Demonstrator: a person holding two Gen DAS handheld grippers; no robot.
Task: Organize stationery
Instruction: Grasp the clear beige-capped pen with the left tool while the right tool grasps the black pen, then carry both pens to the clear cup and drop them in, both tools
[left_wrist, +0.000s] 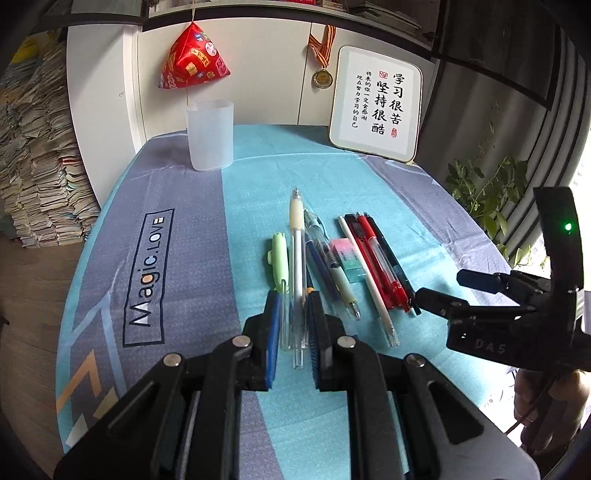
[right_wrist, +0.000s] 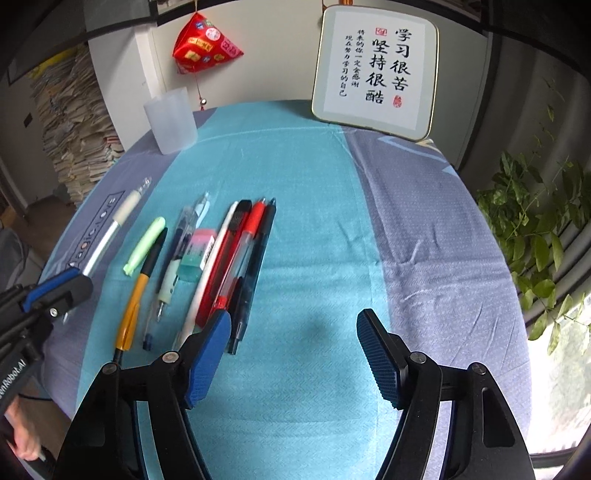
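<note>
My left gripper (left_wrist: 294, 301) is shut on a clear pen with a white grip (left_wrist: 296, 221). The right wrist view shows that pen (right_wrist: 123, 210) slanting up from the left gripper (right_wrist: 79, 280) above the cloth. Lying in a row on the teal cloth are a green pen (left_wrist: 279, 254), an orange-and-black pen (right_wrist: 135, 299), blue pens (left_wrist: 325, 266), a pink-and-teal eraser (left_wrist: 347, 254), a white pen (left_wrist: 373, 284) and red and black pens (right_wrist: 243, 251). My right gripper (right_wrist: 295, 354) is open over bare cloth, its left finger over the near ends of the red and black pens. A frosted cup (left_wrist: 209, 136) stands at the back left.
A framed calligraphy board (left_wrist: 376, 107) leans at the back right of the table. A red pyramid ornament (left_wrist: 194, 59) hangs above the cup. A leafy plant (right_wrist: 535, 229) stands past the table's right edge. Stacks of paper (left_wrist: 40, 147) are piled at the left.
</note>
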